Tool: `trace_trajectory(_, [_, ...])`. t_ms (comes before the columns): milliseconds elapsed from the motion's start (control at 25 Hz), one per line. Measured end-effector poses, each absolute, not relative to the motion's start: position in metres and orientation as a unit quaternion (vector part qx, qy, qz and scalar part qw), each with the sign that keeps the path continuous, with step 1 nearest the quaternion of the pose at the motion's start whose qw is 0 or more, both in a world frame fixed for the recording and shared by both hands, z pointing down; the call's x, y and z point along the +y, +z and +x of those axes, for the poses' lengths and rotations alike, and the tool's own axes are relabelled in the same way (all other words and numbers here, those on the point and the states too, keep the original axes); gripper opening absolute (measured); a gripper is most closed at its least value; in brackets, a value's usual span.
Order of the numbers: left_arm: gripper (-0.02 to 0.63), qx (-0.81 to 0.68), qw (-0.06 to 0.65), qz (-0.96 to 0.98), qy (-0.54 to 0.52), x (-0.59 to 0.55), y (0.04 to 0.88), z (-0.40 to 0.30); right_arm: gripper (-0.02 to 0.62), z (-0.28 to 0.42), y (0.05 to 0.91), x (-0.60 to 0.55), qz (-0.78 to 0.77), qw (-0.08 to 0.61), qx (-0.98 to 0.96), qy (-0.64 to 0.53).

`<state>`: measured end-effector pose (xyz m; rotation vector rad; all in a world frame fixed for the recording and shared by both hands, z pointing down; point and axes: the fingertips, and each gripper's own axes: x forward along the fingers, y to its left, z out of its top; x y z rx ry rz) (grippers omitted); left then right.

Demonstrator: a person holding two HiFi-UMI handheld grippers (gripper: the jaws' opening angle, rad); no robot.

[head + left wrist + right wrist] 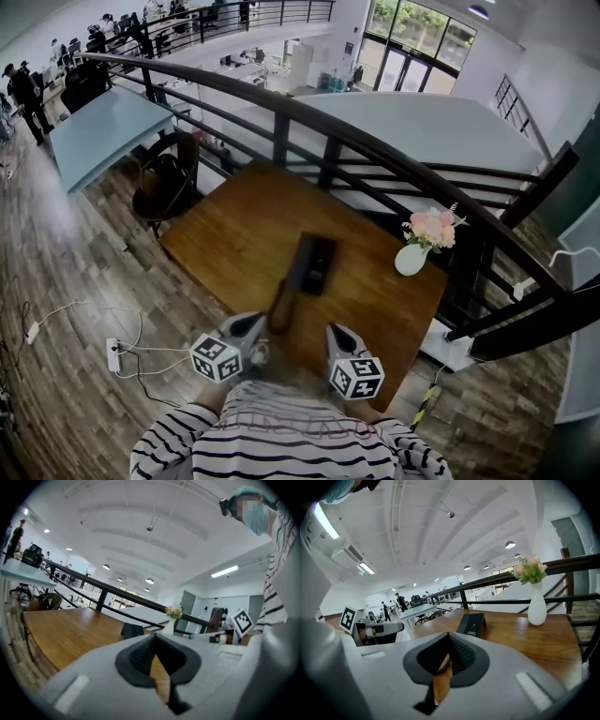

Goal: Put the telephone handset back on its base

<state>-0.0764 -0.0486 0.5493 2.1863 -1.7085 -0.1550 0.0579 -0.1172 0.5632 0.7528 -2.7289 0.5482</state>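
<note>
The black telephone base [312, 262] lies flat in the middle of the wooden table [234, 225]. The dark handset [279, 307] lies off the base, on the table by its near left corner, pointing toward me. My left gripper [253, 325] sits just left of the handset's near end, apart from it. My right gripper [336, 331] is to the handset's right. Both hold nothing. In the left gripper view the left gripper [154, 637] is shut, with the base [132, 630] beyond. In the right gripper view the right gripper [449, 637] is shut, with the base [471, 624] ahead.
A white vase of pink flowers [415, 251] stands at the table's right side, near the black railing [375, 150] that runs behind the table. A chair [167, 183] stands off the table's left corner. A power strip and cables [114, 354] lie on the floor at left.
</note>
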Motion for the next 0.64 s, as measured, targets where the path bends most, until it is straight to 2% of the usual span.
trace_trajectory(640, [0.0, -0.611, 0.187, 0.768, -0.047, -0.0415, 0.5591, -0.0739, 0.0, 0.0591, 0.5732, -0.1112, 0.249, 0.13, -0.94, 0.195])
